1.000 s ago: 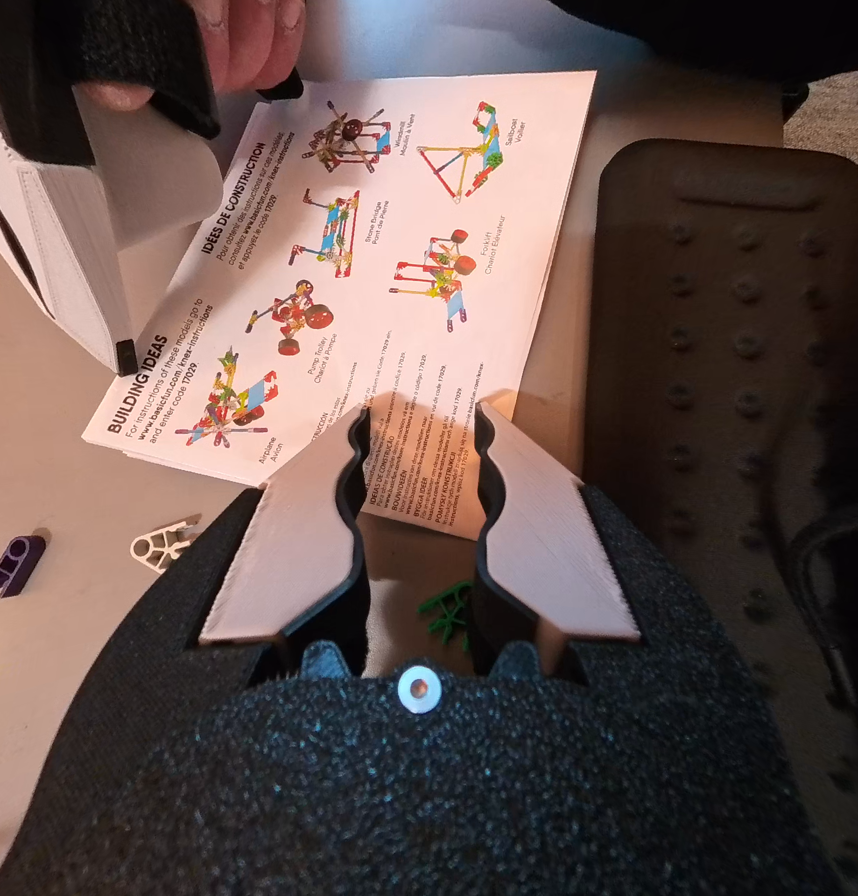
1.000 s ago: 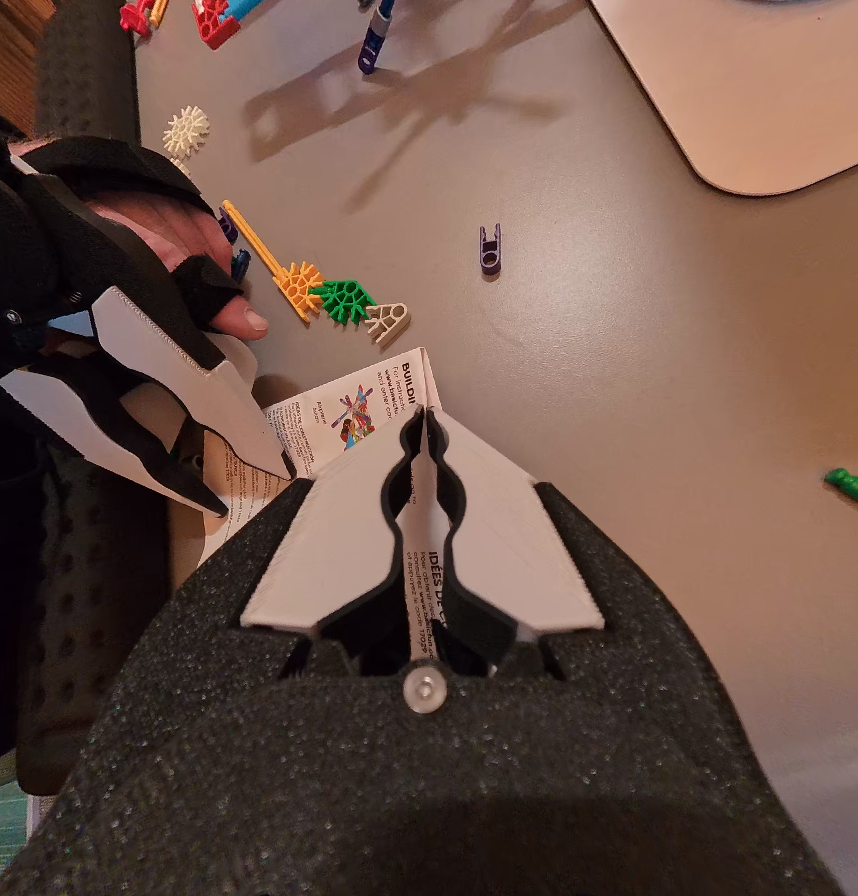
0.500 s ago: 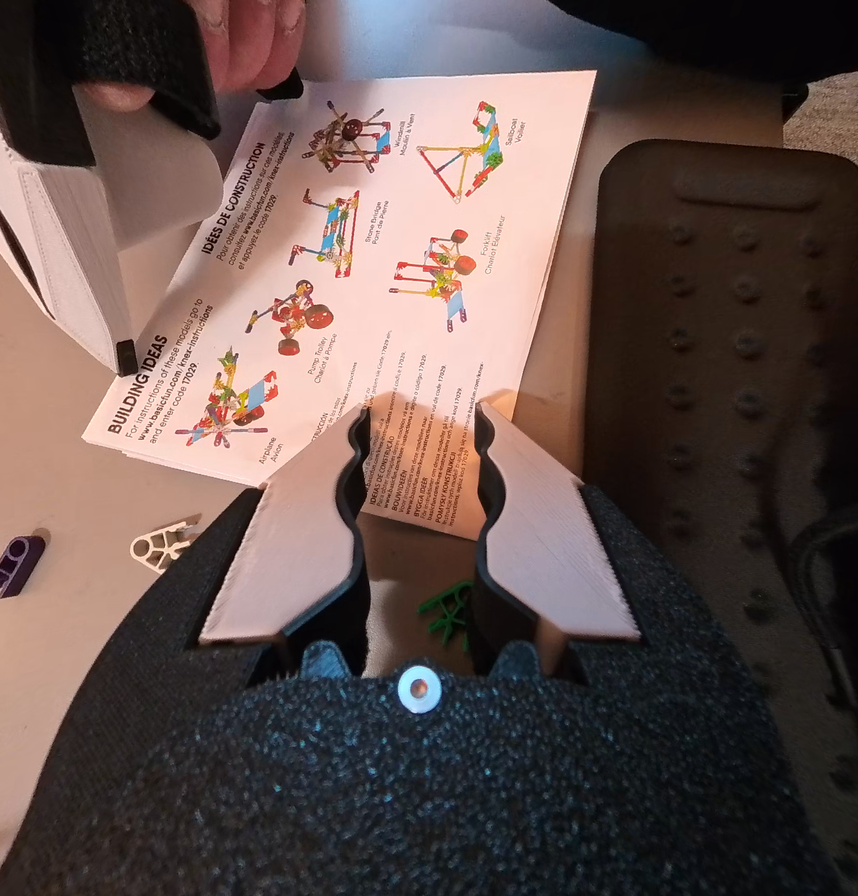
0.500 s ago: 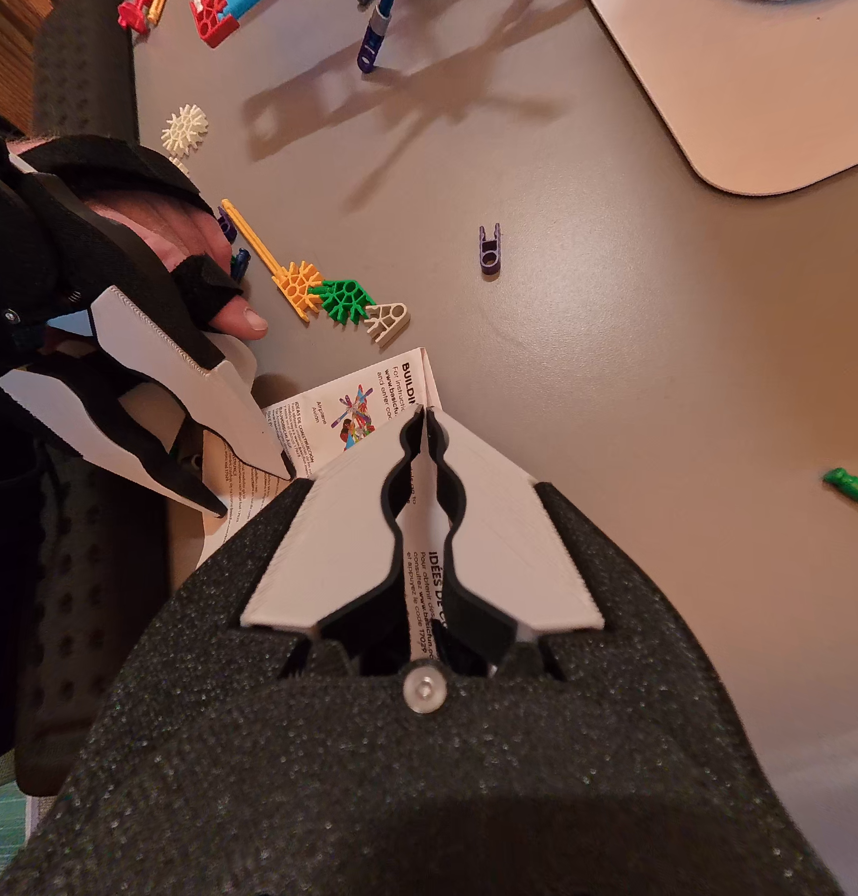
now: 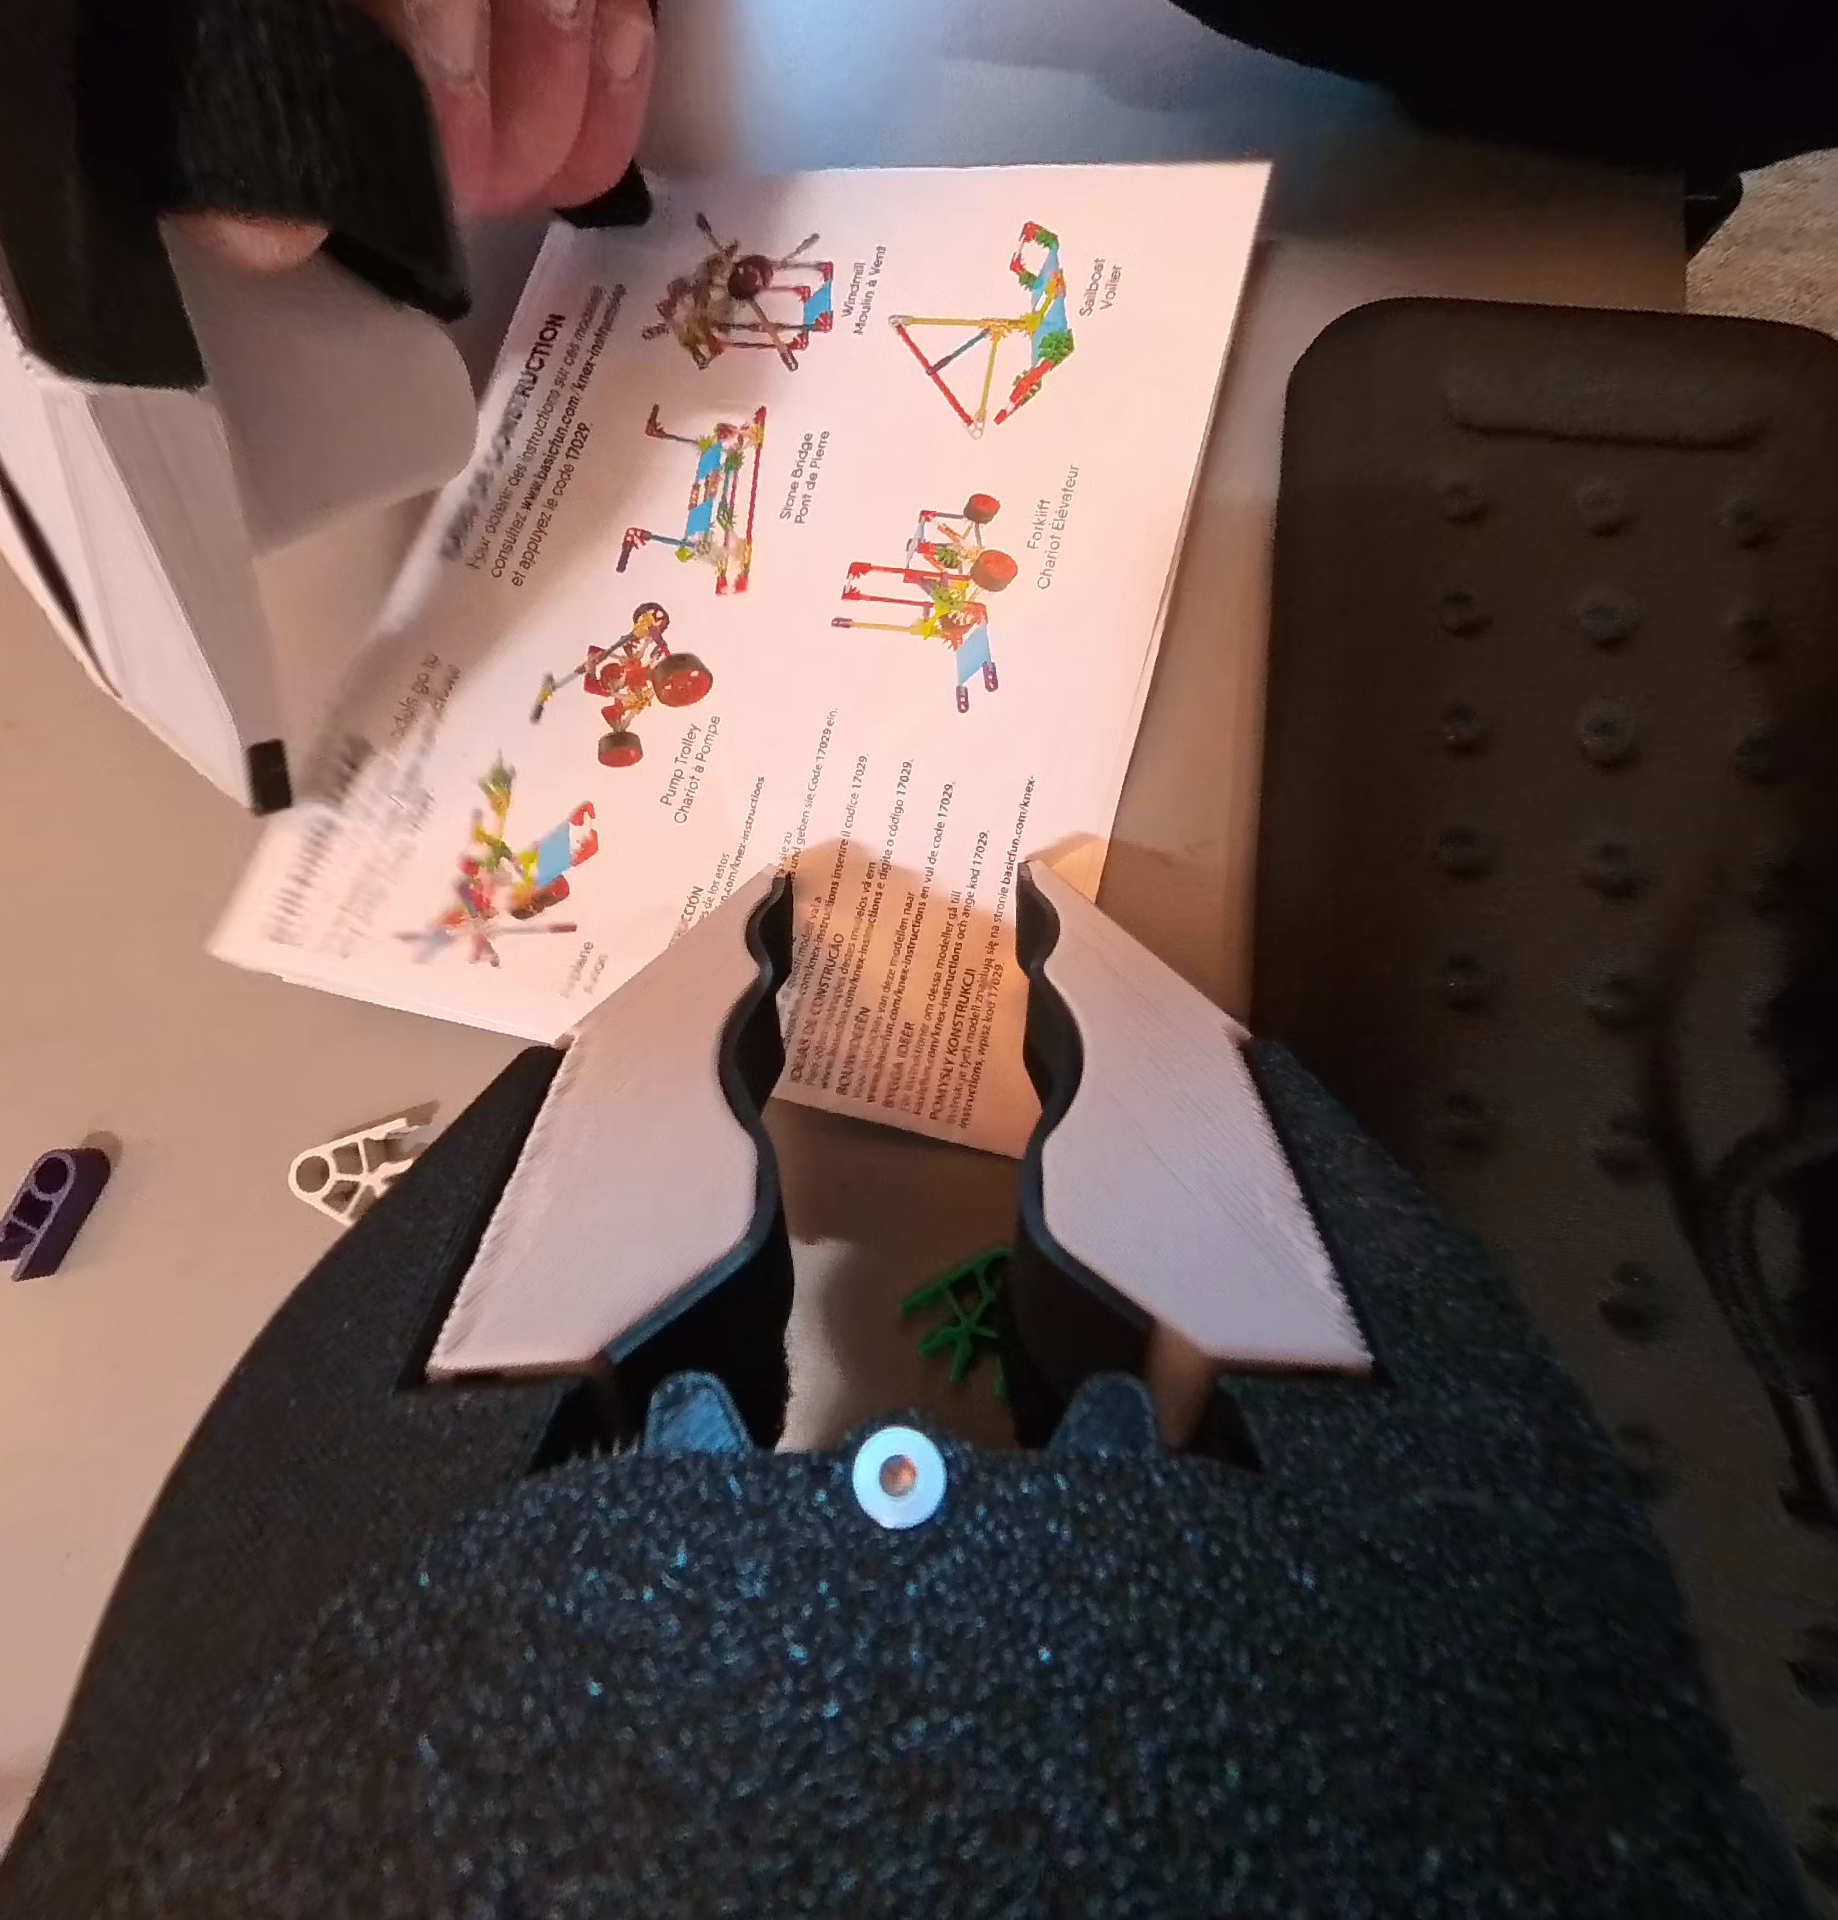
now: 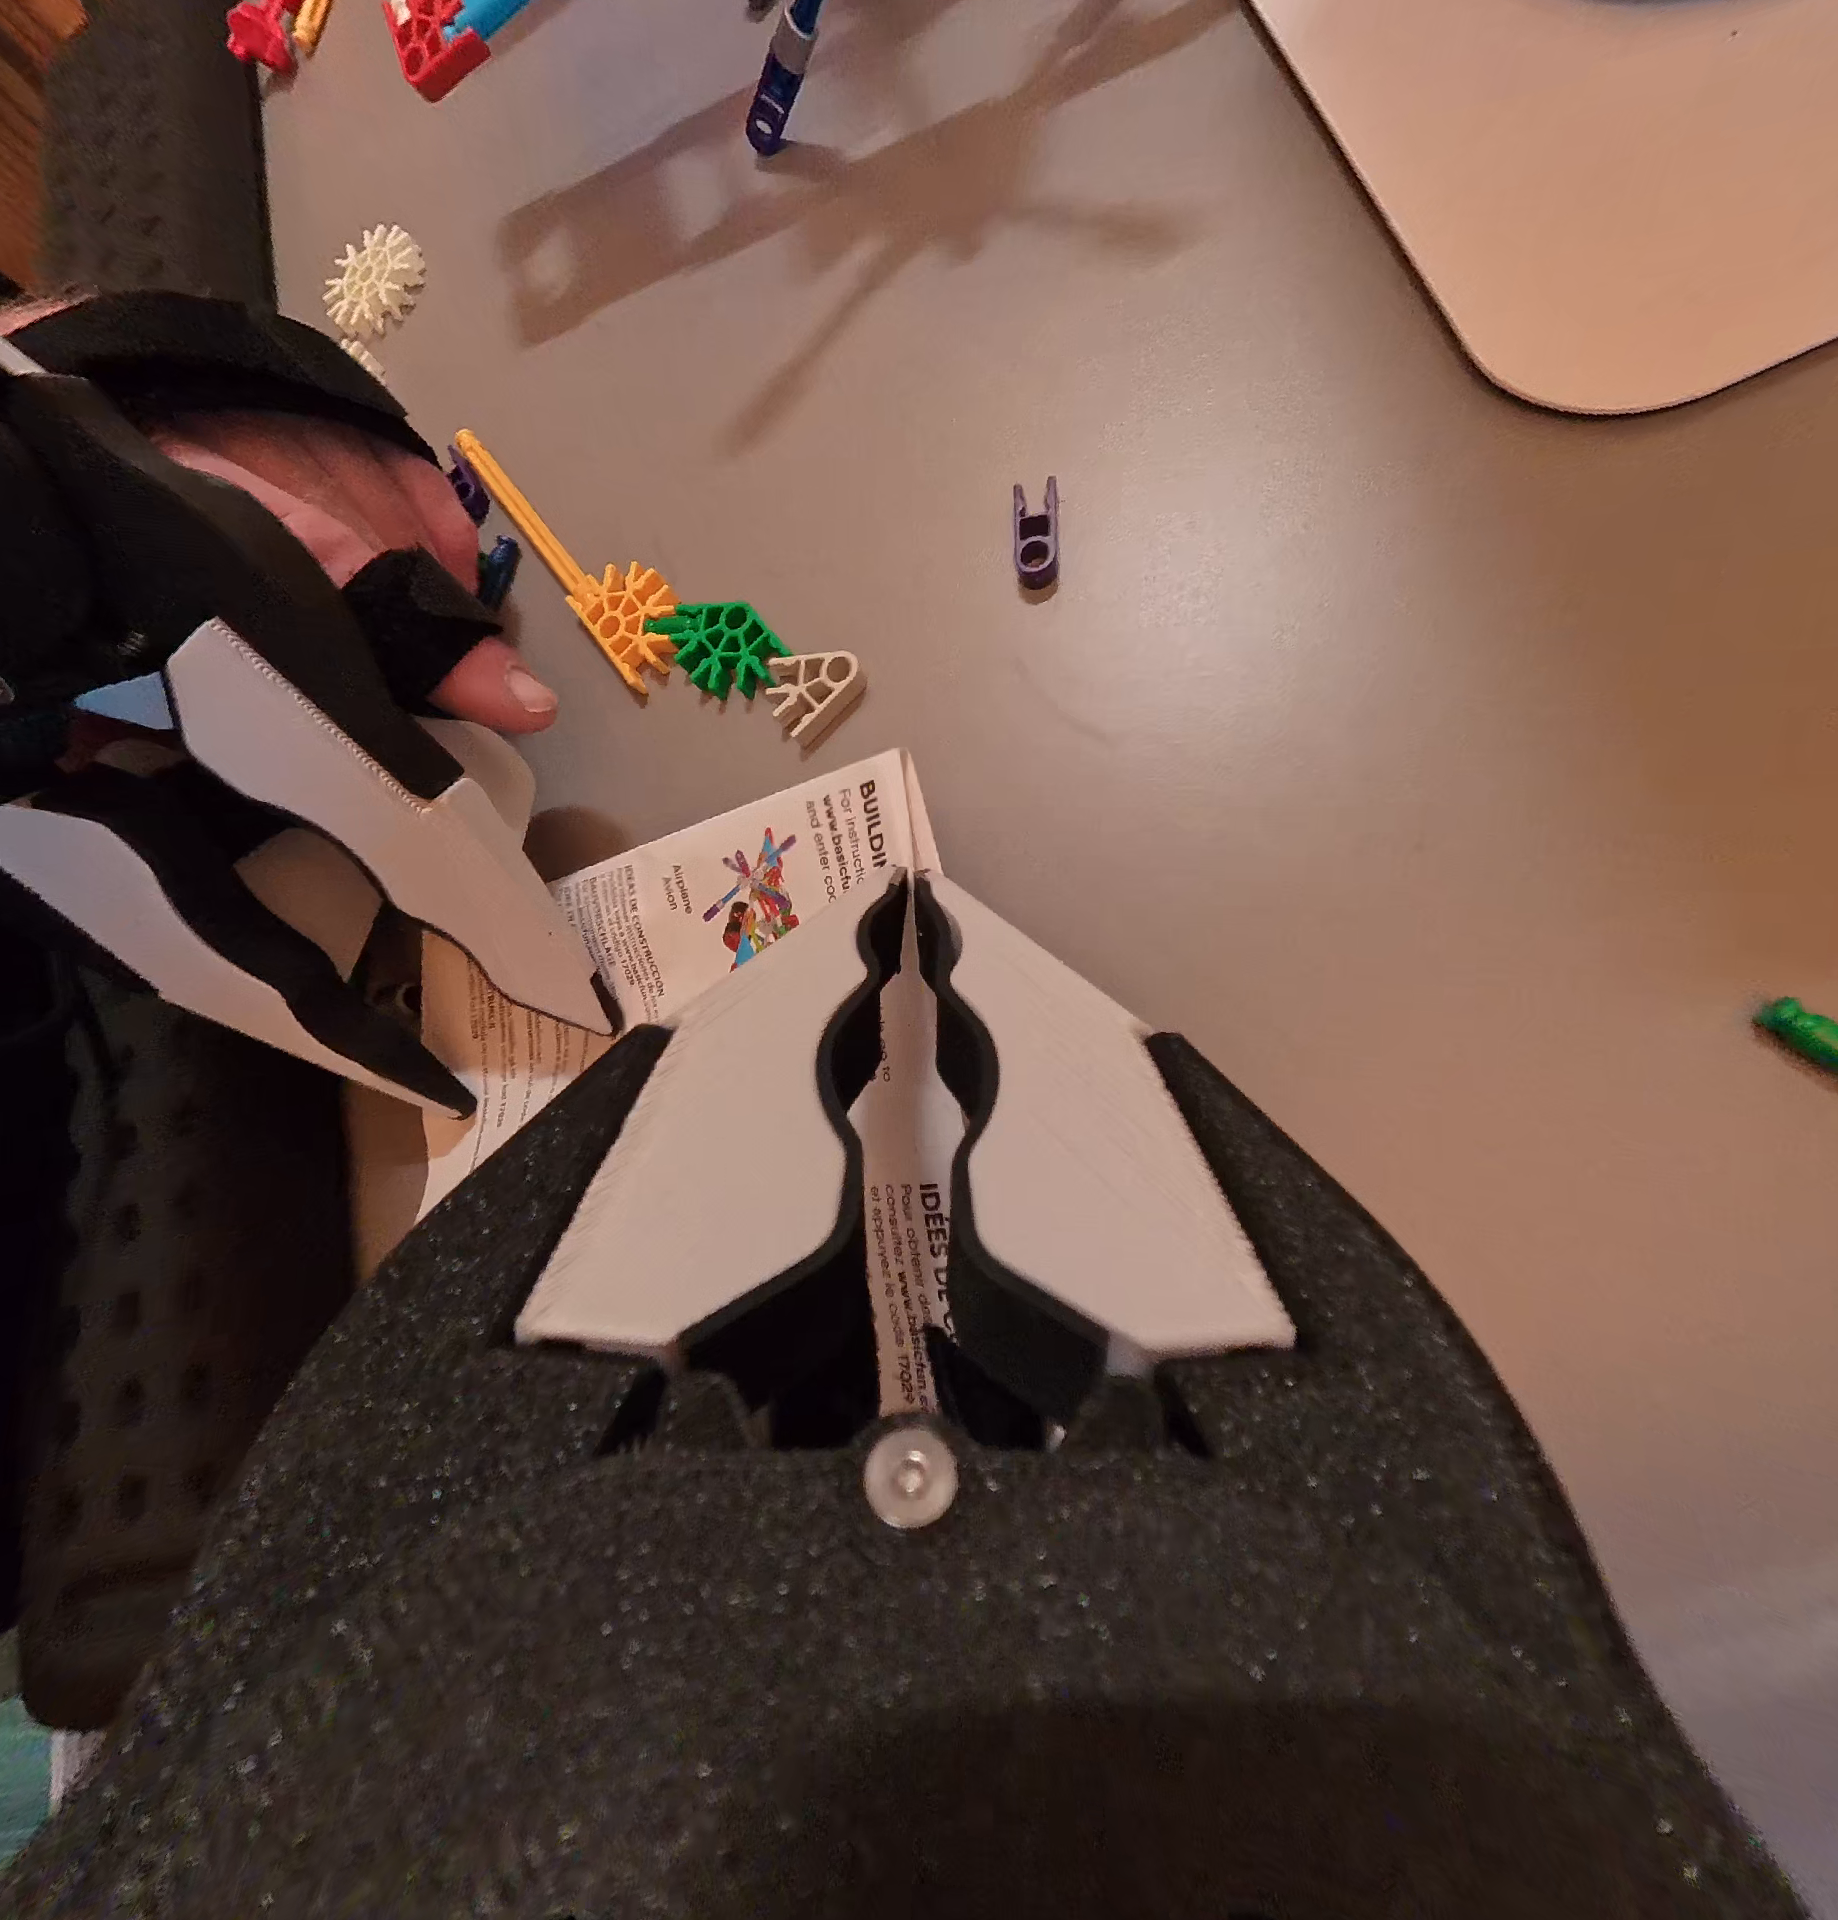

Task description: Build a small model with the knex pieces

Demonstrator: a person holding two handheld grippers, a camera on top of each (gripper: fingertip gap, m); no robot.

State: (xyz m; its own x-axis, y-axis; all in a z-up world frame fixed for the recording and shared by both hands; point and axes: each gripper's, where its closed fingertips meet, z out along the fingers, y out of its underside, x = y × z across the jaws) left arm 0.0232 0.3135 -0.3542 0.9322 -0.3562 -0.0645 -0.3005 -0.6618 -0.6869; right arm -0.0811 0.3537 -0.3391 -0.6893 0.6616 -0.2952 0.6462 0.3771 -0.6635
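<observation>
Both grippers at leaflet [image 5: 790, 540]: right [image 6: 910, 883] pinches corner, left [image 5: 899, 883] spread.

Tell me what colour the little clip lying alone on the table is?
The clip is purple, clearest in the right wrist view.

the right gripper [image 6: 910, 883] pinches the edge of a printed leaflet [image 6: 759, 894]; the left gripper [image 6: 541, 1060] hovers spread over its other side.

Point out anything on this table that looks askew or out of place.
The instruction sheet is not lying flat: the right gripper is shut on one edge, which stands up between its fingers. The left gripper is open over the opposite corner. Loose building pieces lie scattered, including a purple connector.
</observation>
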